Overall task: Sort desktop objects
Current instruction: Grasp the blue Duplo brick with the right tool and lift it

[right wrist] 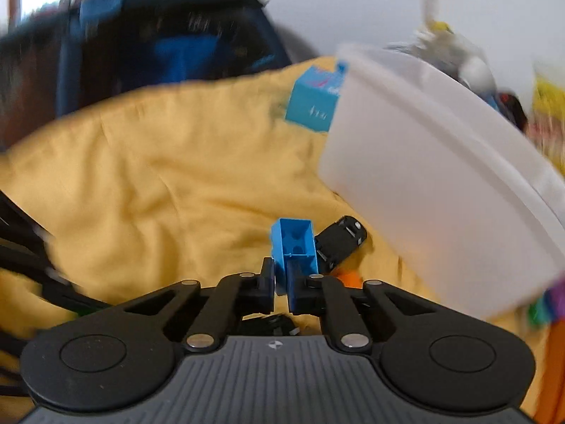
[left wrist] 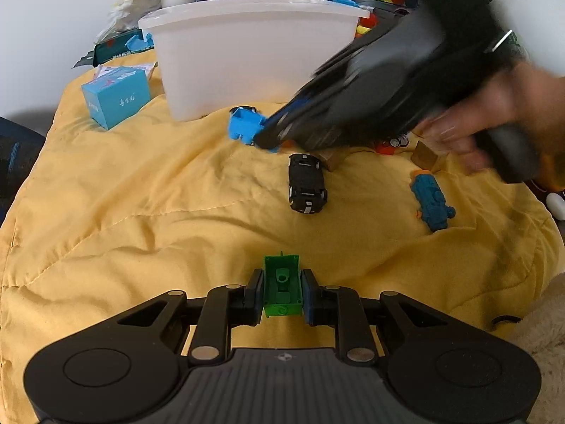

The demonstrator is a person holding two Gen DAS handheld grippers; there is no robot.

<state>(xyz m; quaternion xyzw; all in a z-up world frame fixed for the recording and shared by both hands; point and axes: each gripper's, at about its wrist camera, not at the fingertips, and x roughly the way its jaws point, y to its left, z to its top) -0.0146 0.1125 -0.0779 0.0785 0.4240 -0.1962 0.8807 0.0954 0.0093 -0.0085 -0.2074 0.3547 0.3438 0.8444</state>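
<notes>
My left gripper (left wrist: pixel 282 288) is shut on a small green plastic block (left wrist: pixel 282 291) low over the yellow cloth (left wrist: pixel 141 219). My right gripper (right wrist: pixel 280 279) is shut on a blue plastic block (right wrist: pixel 293 243); the left wrist view shows that blue block (left wrist: pixel 245 128) held just in front of the white plastic bin (left wrist: pixel 247 56), with a hand on the gripper handle. A black toy car (left wrist: pixel 306 187) lies mid-cloth. Another black toy car (right wrist: pixel 340 240) sits beside the bin (right wrist: pixel 441 176) behind the blue block.
A light-blue carton (left wrist: pixel 114 97) stands left of the bin. A blue toy figure (left wrist: pixel 432 201), wooden blocks (left wrist: pixel 425 155) and orange pieces lie at the right. Snack bags and clutter crowd behind the bin. The right wrist view is motion-blurred.
</notes>
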